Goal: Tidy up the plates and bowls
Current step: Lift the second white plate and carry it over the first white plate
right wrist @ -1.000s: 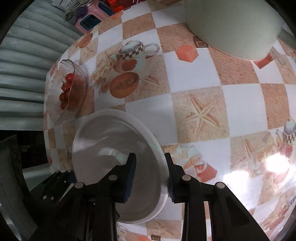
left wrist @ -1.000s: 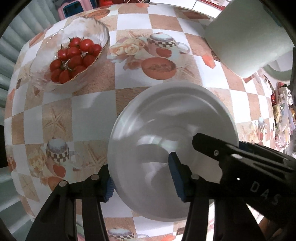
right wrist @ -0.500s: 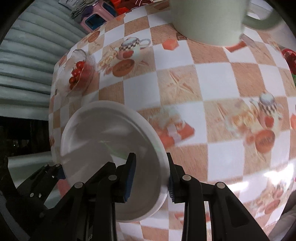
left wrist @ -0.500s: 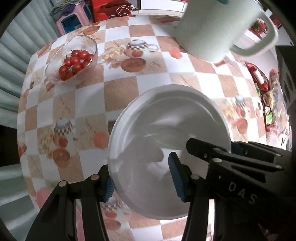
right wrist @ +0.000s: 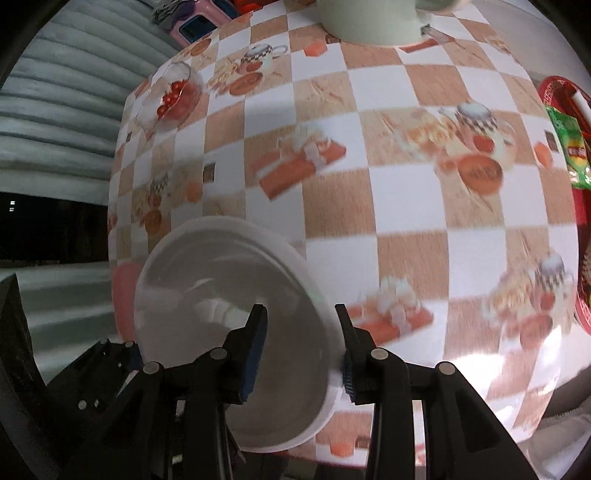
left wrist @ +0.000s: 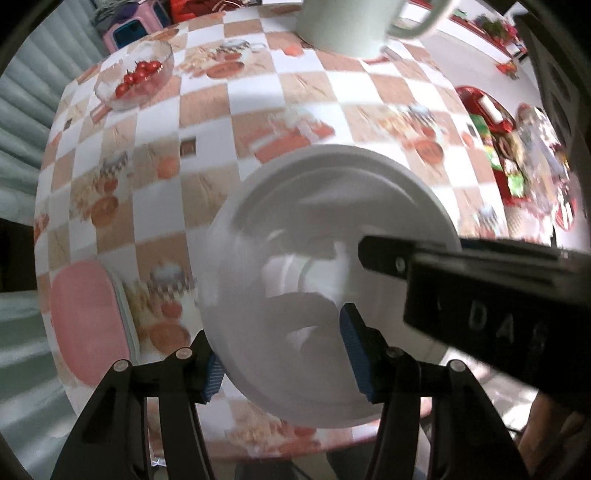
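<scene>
Checkered orange-and-white tablecloth [left wrist: 207, 122] lies below the round white ceramic plate [left wrist: 332, 236], carried aloft with the left gripper [left wrist: 280, 350] and right gripper [right wrist: 299, 339] clamped on opposite rims; next, I judge, lowering it onto the pink plate [left wrist: 85, 317] calls for 2 level hands.

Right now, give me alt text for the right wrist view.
Right claw pinches the rim of a white bowl held above a checkered tablecloth. A glass bowl of tomatoes sits far left, a pale mug at top.
</scene>
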The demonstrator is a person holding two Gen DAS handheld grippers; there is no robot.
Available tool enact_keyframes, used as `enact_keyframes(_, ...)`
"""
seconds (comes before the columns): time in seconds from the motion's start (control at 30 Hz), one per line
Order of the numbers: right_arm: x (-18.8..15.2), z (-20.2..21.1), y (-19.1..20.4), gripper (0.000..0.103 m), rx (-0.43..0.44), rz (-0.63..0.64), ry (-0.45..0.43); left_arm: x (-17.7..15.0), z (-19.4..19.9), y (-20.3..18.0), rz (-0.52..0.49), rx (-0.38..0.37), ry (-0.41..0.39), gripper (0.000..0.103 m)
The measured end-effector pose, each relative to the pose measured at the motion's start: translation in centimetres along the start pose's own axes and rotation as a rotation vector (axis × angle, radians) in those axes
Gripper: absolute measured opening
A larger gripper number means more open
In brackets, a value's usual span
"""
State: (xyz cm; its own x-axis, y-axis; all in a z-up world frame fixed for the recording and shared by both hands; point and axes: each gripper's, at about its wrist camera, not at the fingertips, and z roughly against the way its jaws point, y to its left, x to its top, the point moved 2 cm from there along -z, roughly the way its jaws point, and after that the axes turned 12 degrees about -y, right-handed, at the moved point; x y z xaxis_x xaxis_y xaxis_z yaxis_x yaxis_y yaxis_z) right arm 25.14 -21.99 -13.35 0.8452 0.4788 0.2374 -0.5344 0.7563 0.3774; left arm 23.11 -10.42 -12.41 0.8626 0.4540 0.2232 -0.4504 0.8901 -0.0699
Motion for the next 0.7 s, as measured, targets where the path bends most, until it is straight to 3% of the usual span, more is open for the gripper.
enact_keyframes(0.3,-5.6,0.3,3.6,0.039,-0.002,-0.017,0.02,-6.9,2.8,3.0,-0.047,-0.028,0.026,0.059)
enact_keyframes(0.7,-11.7,-0.2,14.8,0.039,0.047,0.096,0.042,-12.9,7.9,12.2,0.03,0.025,-0.034,0.059)
